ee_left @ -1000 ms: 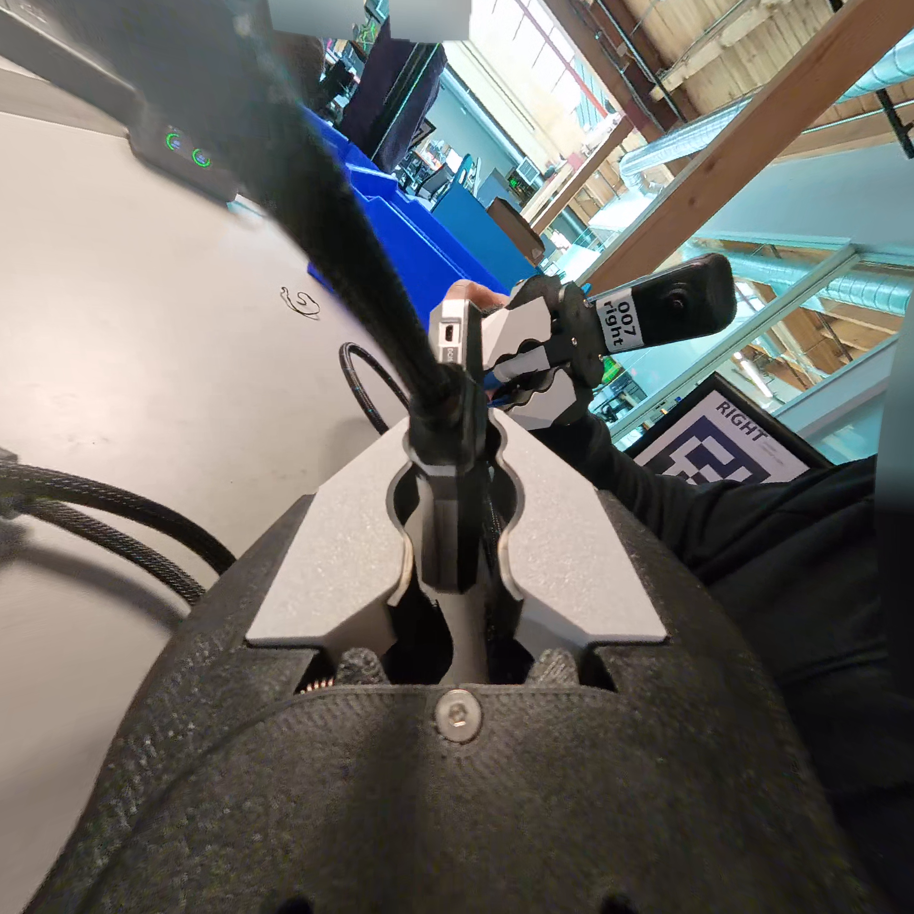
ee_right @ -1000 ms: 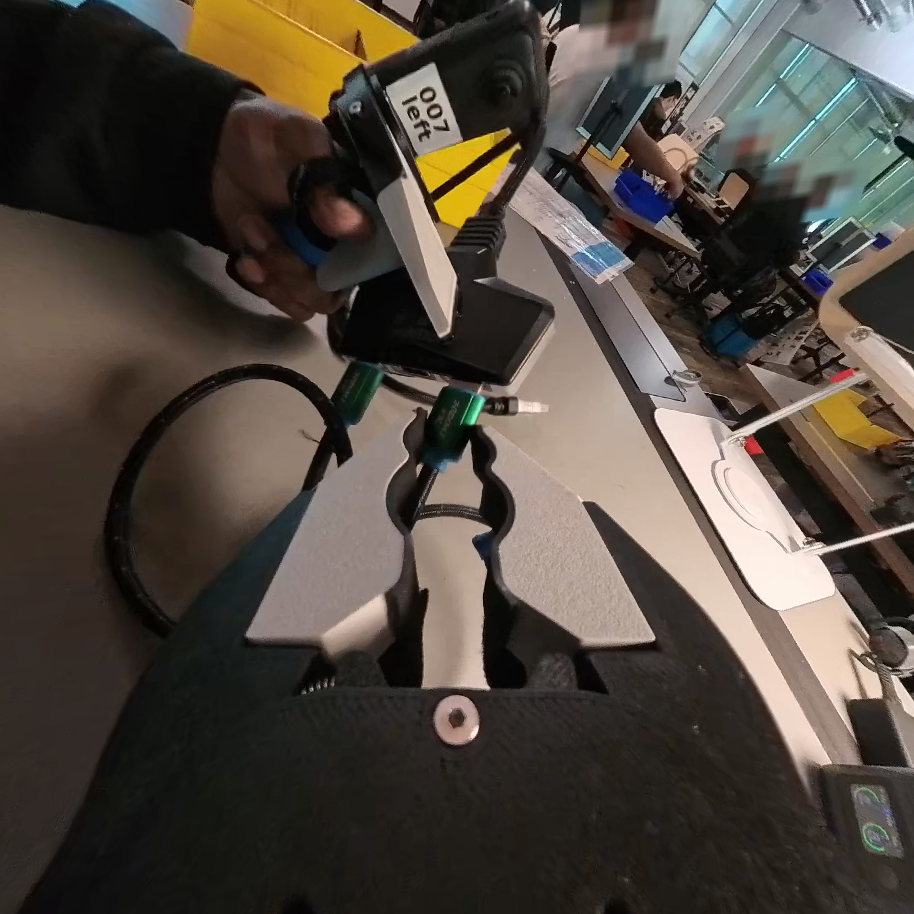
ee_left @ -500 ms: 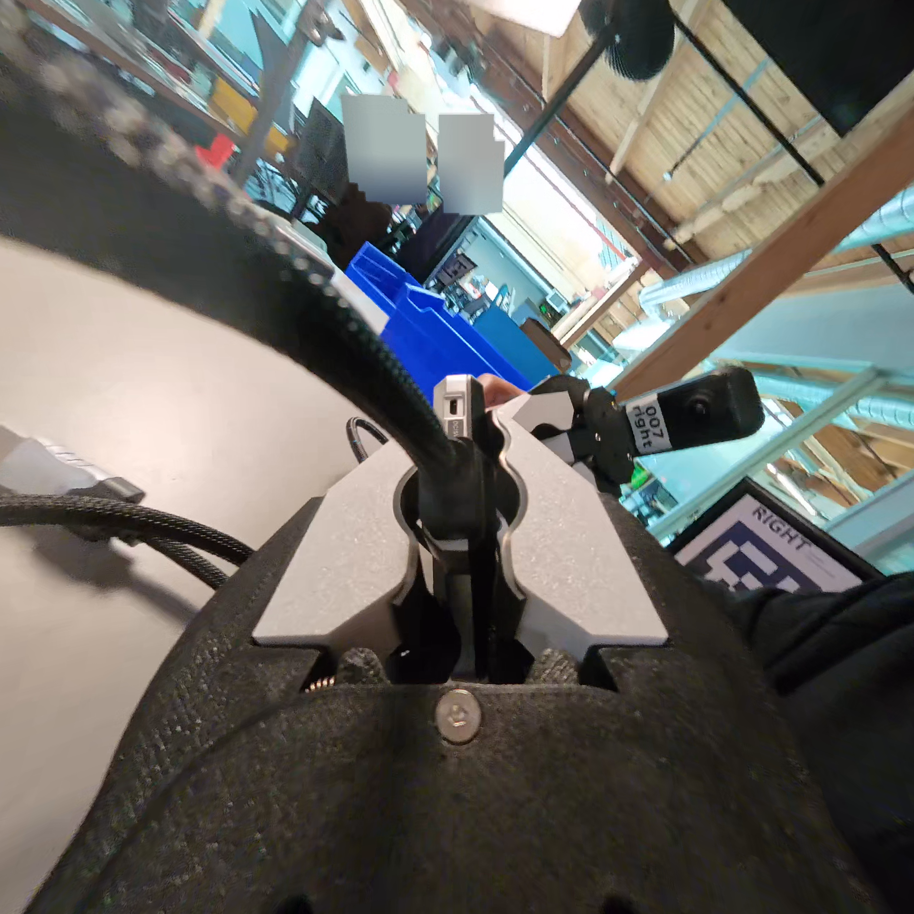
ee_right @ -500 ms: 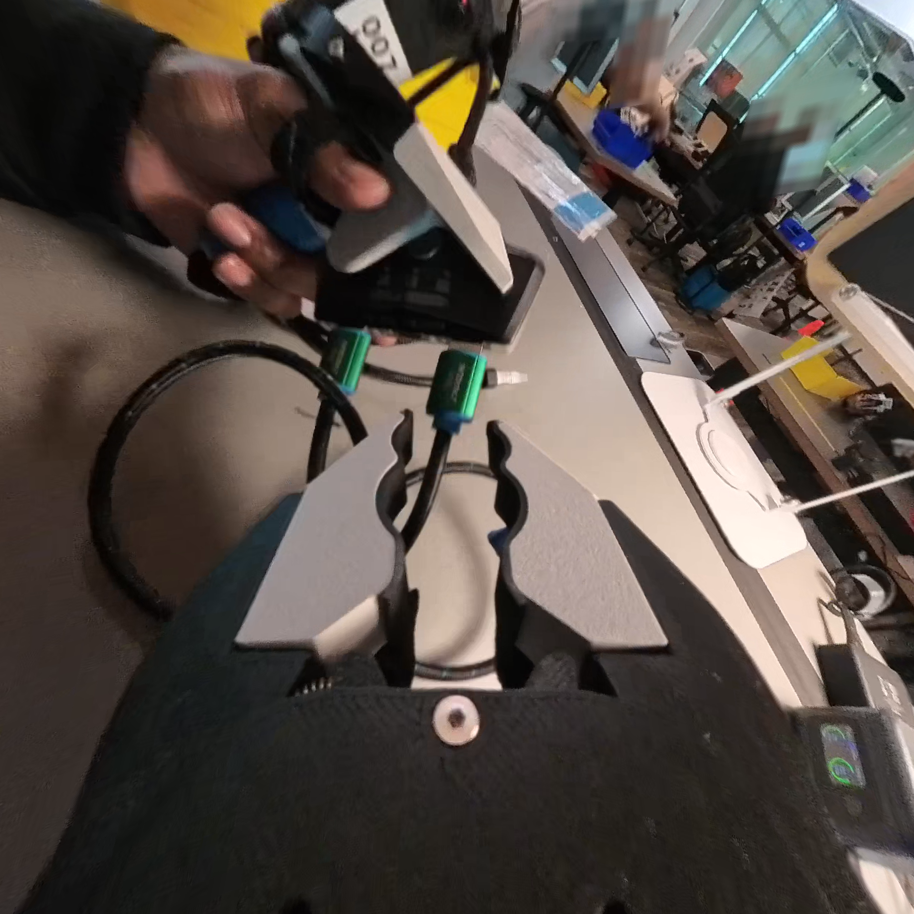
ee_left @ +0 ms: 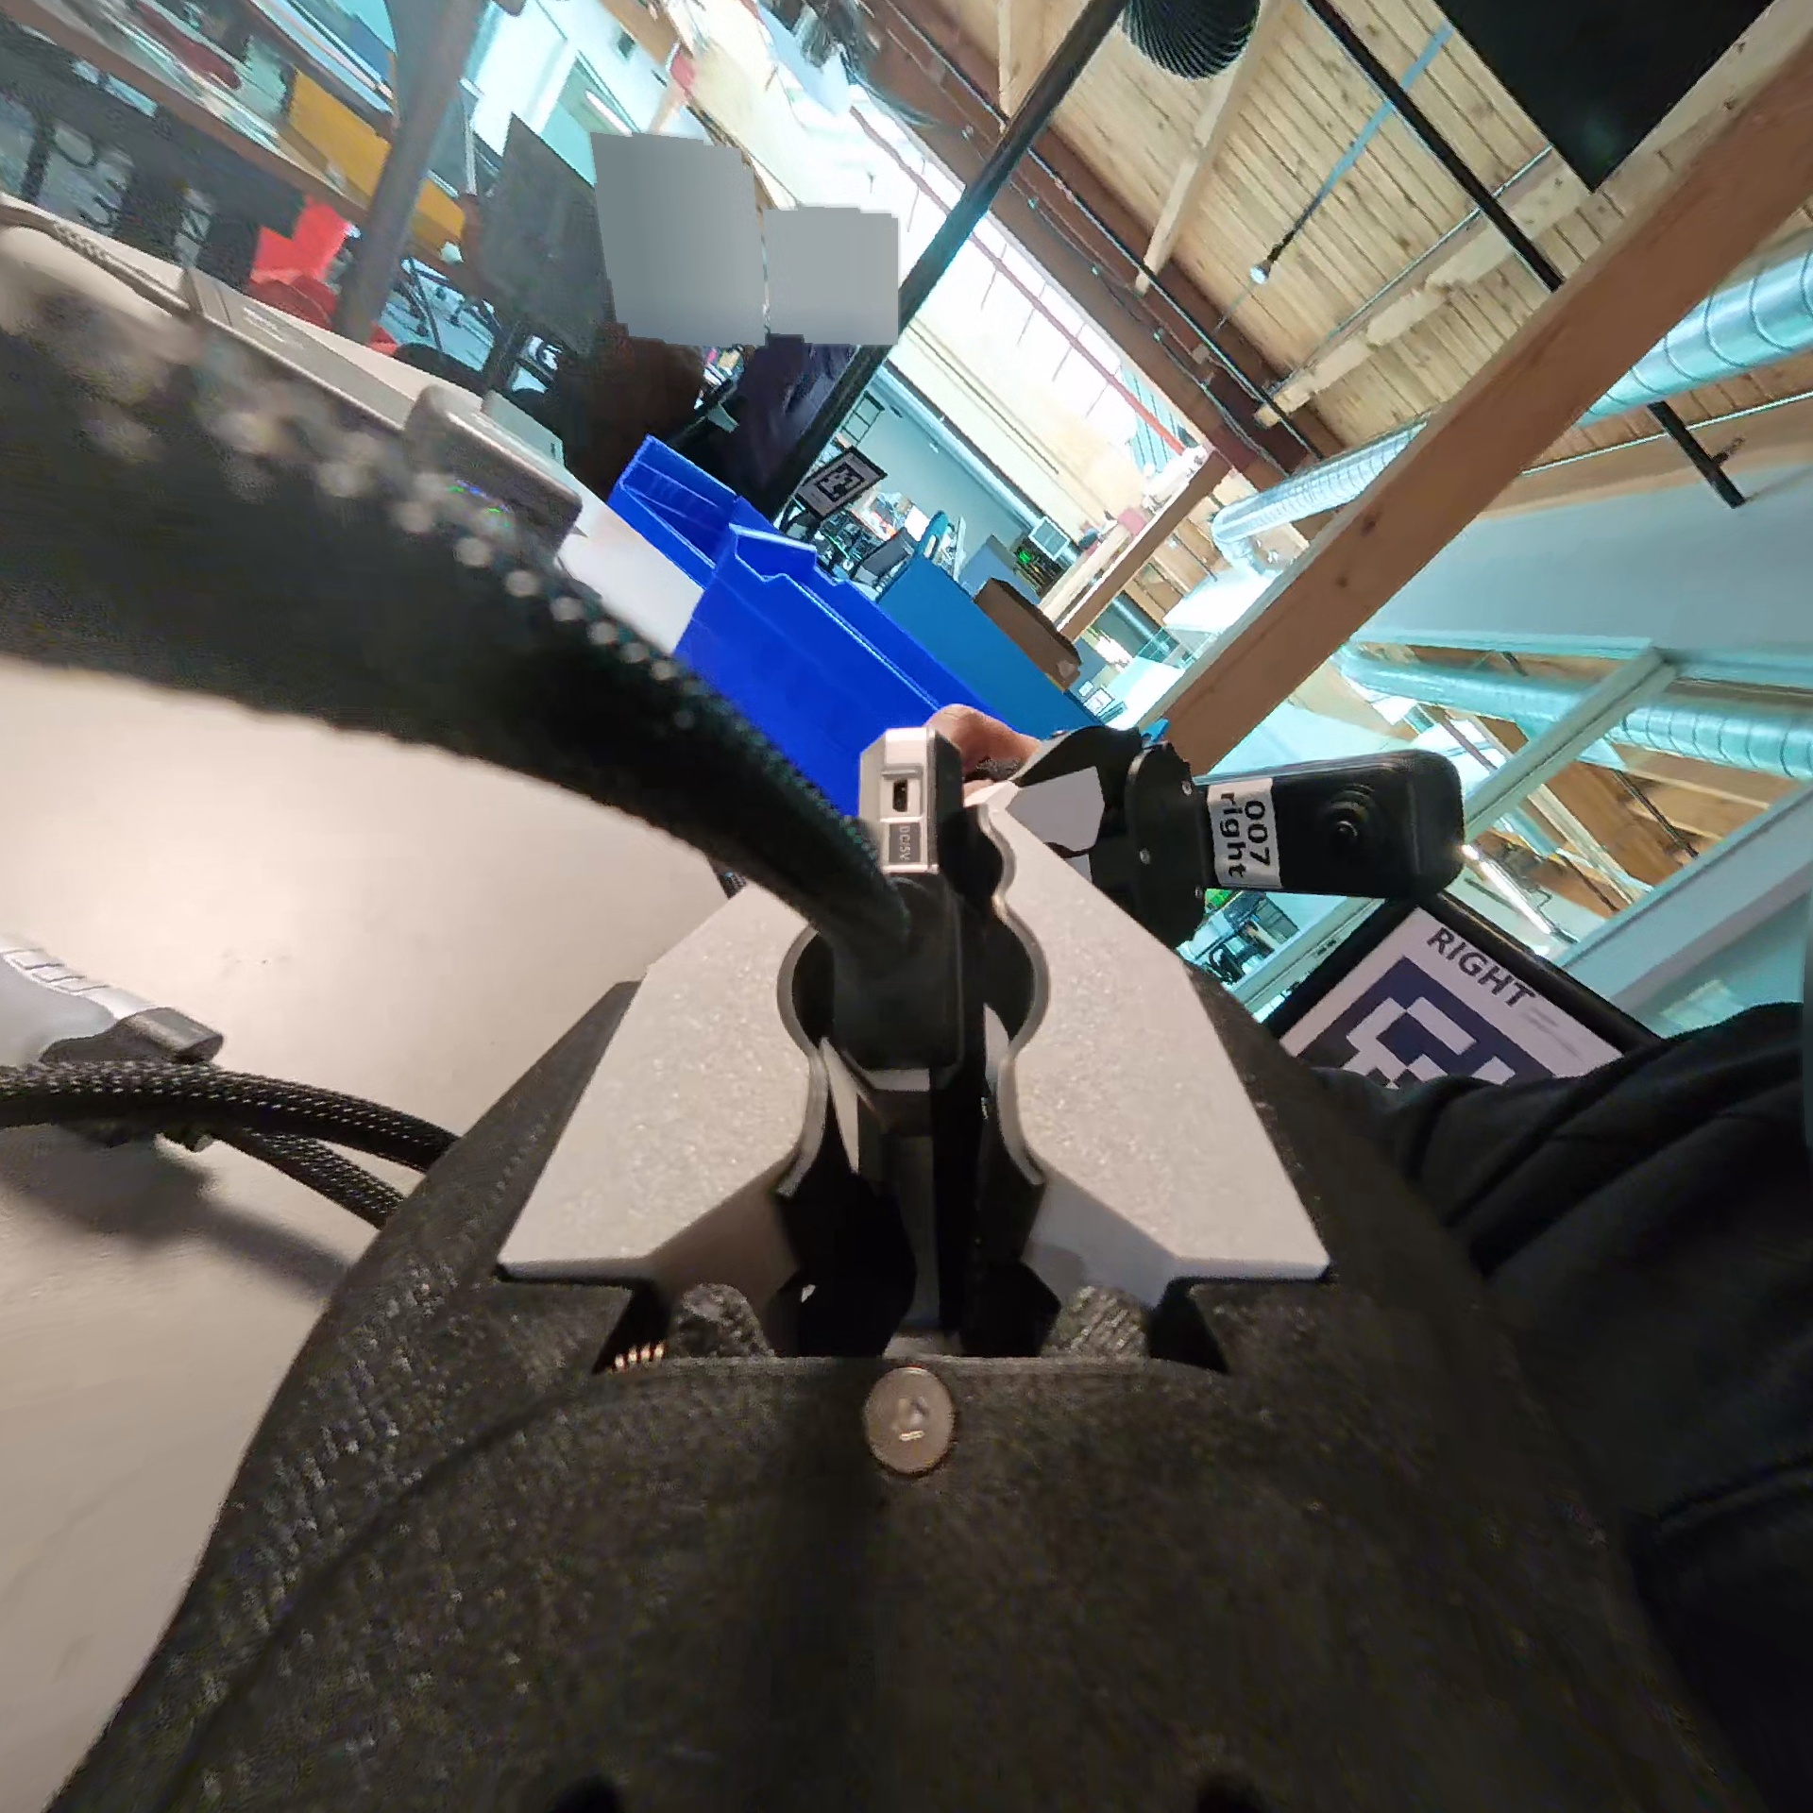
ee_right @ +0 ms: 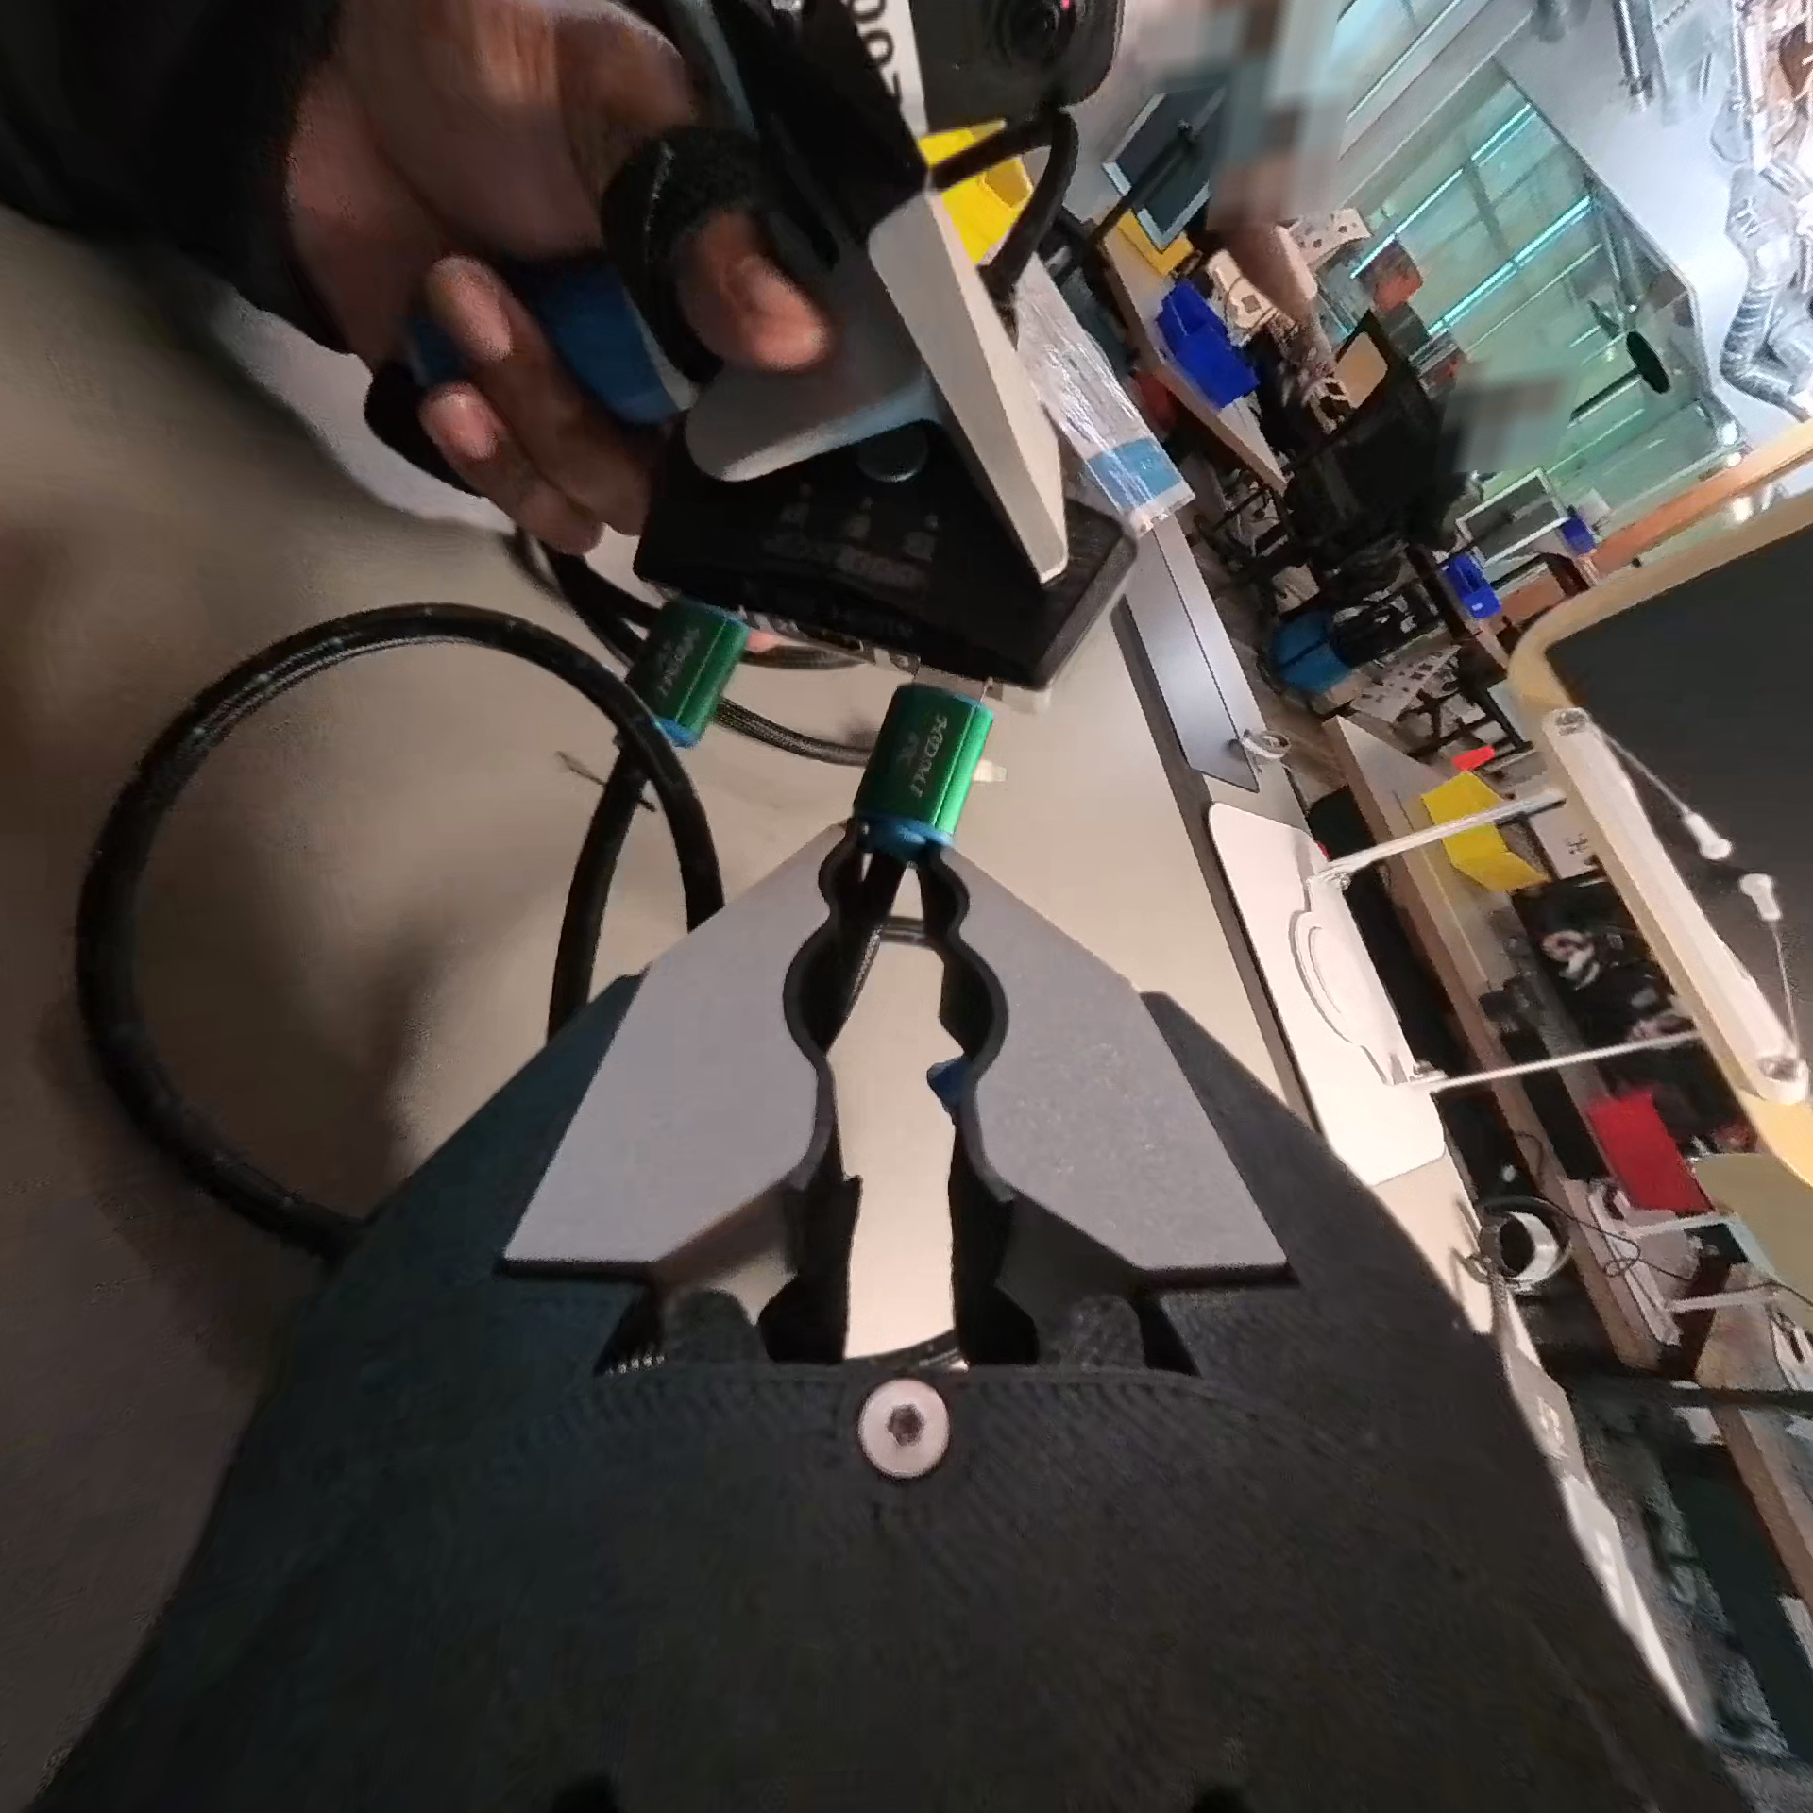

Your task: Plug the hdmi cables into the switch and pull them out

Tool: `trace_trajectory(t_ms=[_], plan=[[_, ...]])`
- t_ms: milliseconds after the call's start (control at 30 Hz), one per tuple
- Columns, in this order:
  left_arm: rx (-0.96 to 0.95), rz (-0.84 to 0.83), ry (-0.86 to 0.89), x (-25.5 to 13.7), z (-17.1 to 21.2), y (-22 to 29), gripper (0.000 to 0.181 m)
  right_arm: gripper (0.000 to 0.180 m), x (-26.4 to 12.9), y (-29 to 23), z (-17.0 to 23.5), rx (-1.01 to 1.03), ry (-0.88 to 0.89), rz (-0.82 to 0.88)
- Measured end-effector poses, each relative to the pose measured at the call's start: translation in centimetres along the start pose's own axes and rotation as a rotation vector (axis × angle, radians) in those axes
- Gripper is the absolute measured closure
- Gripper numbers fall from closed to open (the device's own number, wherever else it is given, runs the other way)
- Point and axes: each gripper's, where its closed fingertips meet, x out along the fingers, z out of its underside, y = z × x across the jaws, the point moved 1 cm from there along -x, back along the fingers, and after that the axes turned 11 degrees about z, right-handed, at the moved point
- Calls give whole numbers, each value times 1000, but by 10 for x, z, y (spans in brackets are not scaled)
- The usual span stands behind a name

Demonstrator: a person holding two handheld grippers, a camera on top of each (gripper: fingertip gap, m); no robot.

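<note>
My right gripper (ee_right: 888, 863) is clamped on the cable just behind the green plug (ee_right: 922, 765) — its long axis aimed straight up into the switch (ee_right: 883, 598), held aloft, pinched in my left gripper (ee_left: 966, 863).

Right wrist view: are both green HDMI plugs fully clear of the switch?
No. One green plug sits seated against the black switch edge, while the second green plug, its cable between the right gripper fingers, has its tip at a port.
</note>
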Motion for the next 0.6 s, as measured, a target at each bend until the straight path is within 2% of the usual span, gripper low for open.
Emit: trace_trajectory(t_ms=[433,600], plan=[[29,4,-52,0,5,6,156,170,-4,-3,-5,-37,18,-18],[40,-13,-50,2,3,6,155,170,-2,0,-5,19,7,-7]])
